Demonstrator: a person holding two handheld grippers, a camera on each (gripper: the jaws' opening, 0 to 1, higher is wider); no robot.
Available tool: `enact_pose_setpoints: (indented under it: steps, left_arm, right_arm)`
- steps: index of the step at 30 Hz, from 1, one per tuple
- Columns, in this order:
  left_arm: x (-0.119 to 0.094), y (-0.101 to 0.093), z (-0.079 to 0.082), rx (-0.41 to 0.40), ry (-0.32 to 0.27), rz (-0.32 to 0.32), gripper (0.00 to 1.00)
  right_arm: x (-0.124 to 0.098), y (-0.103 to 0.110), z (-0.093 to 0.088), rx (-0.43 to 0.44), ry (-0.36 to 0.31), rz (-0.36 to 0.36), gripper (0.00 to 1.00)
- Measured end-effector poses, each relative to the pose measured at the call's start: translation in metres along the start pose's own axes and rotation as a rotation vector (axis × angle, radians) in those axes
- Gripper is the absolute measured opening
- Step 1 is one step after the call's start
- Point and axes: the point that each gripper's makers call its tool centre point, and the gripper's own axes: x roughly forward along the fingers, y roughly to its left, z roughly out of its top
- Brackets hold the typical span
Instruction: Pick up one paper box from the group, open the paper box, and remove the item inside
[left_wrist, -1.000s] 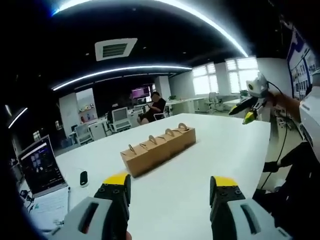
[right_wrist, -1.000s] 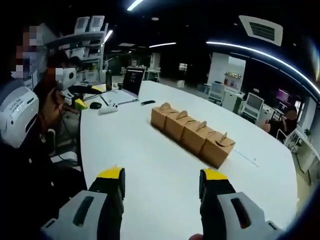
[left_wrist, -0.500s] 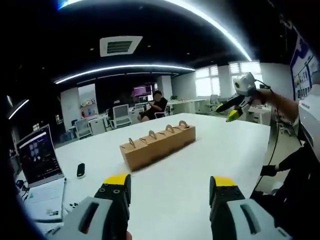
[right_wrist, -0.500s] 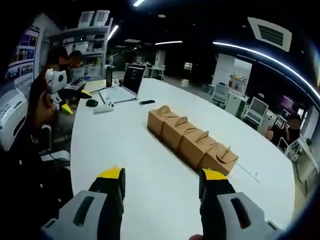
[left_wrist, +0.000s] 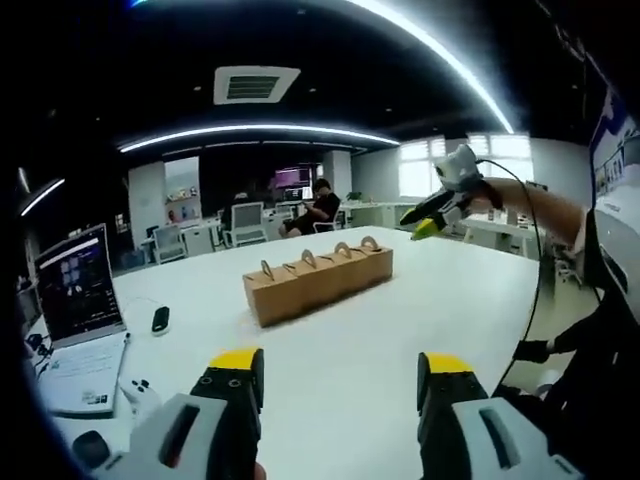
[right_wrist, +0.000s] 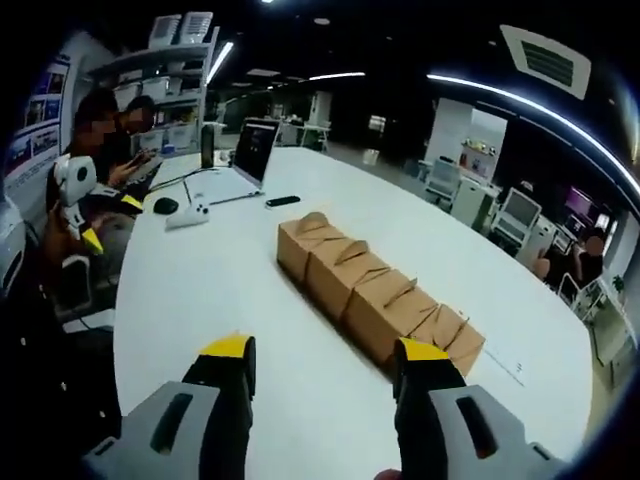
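Four brown paper boxes (left_wrist: 318, 282) stood in a row on the white table (left_wrist: 450, 320), side by side and touching, each with a looped handle on top. In the right gripper view the same boxes (right_wrist: 375, 293) ran diagonally away from the camera, the nearest one lying just beyond the right-hand jaw tip. All four boxes were closed.

The left gripper (left_wrist: 338, 372) was held above the table short of the row, jaws wide apart with nothing between them, yellow tips showing. The right gripper (right_wrist: 323, 358) was likewise held with jaws spread wide and empty, above the table beside the near end of the row. Neither touched a box.

In the left gripper view the right gripper (left_wrist: 443, 199) appeared at upper right, raised above the far table edge at the end of an outstretched arm; whether its jaws were apart could not be told from that angle. In the right gripper view the left gripper (right_wrist: 82, 195) appeared at the left edge, off the table.

A laptop (left_wrist: 75, 330) sat open at the table's end, with a black mouse (left_wrist: 159, 319) beside it and a white controller (left_wrist: 141, 393) near its front corner. In the right gripper view a phone (right_wrist: 282, 201) lay between laptop and boxes. A seated person (left_wrist: 318, 207) was visible in the background office.
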Motion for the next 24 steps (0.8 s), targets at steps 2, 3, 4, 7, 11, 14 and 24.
enact_pose_setpoints:
  steps: [2,3,4,7,11,14,24]
  left_arm:
    - [-0.001,0.0,-0.002,-0.007,-0.002,0.003,0.62]
    - [-0.002,0.0,-0.003,-0.012,-0.002,0.005,0.62]
    - [-0.002,0.0,-0.005,-0.016,-0.001,0.005,0.61]
    - [-0.004,-0.002,-0.012,-0.024,0.006,0.004,0.61]
    - [-0.004,-0.001,-0.017,-0.04,0.015,0.005,0.61]
    - [-0.004,-0.001,-0.017,-0.044,0.016,0.004,0.61]
    - [-0.001,-0.006,-0.017,-0.042,0.019,-0.007,0.61]
  right_arm:
    - [0.008,-0.003,0.002,0.007,0.005,-0.001,0.54]
    - [0.011,-0.004,0.003,0.012,0.005,0.0,0.53]
    - [0.015,-0.006,0.004,0.017,0.005,0.0,0.53]
    - [0.029,-0.014,-0.001,0.088,0.048,-0.013,0.46]
    - [0.047,-0.027,-0.001,0.117,0.059,-0.022,0.4]
    - [0.061,-0.038,-0.003,0.136,0.069,-0.046,0.4]
    - [0.099,-0.064,-0.006,0.171,0.084,-0.1,0.32]
